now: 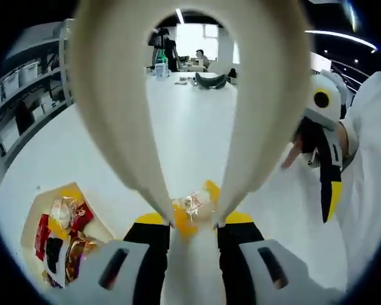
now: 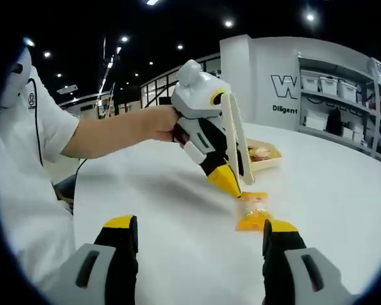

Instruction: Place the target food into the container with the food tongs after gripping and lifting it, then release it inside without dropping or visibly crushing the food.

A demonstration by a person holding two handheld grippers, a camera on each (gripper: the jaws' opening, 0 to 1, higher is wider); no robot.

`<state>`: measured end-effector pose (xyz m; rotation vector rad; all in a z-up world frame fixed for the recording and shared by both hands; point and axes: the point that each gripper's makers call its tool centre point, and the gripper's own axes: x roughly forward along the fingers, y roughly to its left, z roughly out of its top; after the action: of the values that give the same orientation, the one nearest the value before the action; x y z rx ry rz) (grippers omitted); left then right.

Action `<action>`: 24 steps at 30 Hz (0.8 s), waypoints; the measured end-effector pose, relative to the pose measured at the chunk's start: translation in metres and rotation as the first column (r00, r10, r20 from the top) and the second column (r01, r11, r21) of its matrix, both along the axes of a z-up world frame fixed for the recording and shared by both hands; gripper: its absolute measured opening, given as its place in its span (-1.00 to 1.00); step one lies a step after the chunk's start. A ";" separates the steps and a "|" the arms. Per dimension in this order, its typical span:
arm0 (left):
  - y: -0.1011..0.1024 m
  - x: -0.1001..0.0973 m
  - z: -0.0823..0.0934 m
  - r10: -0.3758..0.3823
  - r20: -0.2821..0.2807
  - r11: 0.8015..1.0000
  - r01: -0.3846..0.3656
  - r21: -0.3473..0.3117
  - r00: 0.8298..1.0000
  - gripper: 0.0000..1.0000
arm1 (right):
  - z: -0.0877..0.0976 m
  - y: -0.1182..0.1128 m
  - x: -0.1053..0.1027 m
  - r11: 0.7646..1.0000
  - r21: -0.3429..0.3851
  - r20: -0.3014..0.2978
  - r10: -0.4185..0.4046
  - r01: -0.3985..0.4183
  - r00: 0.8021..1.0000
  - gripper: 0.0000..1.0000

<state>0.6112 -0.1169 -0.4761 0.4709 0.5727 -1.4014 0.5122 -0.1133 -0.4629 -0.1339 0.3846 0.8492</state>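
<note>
My left gripper [image 1: 193,219] is shut on a pair of cream food tongs [image 1: 114,108], its yellow-tipped jaws pressing the two arms. The tong tips close on a yellow snack packet [image 1: 192,208] at the white table. In the right gripper view the same packet [image 2: 253,211] lies at table level under the tongs [image 2: 236,136] and the left gripper [image 2: 223,179]. A wooden tray [image 1: 32,219] holding several wrapped snacks sits to the lower left, and shows again behind the tongs [image 2: 271,162]. My right gripper [image 2: 200,232] is open with nothing between its jaws, just short of the packet.
A hand holds the right gripper [image 1: 327,146] at the right of the left gripper view. Shelves with storage bins [image 1: 25,82] line one side [image 2: 343,101]. Bottles and small items [image 1: 162,67] stand at the table's far end. A white-shirted person [image 2: 25,171] stands close.
</note>
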 end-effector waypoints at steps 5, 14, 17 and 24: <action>0.000 -0.003 -0.004 -0.003 -0.010 1.000 0.003 0.005 1.000 -0.43 | -0.002 -0.001 -0.001 1.000 0.000 -0.004 -0.002 0.002 1.000 0.59; -0.001 -0.011 -0.010 -0.016 -0.022 1.000 0.016 0.014 1.000 -0.43 | -0.003 -0.002 -0.001 1.000 0.001 -0.006 -0.004 0.004 1.000 0.59; -0.002 -0.015 -0.012 -0.020 -0.026 1.000 0.020 0.017 0.999 -0.43 | -0.003 -0.003 -0.001 1.000 0.002 -0.006 -0.005 0.005 1.000 0.59; -0.004 -0.025 -0.016 -0.037 -0.036 0.999 0.038 0.021 0.999 -0.43 | -0.003 -0.003 -0.002 1.000 0.003 -0.006 -0.006 0.006 1.000 0.59</action>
<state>0.5861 -0.1213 -0.4917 0.4770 0.6112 -1.4432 0.5103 -0.1162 -0.4657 -0.1277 0.3889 0.8445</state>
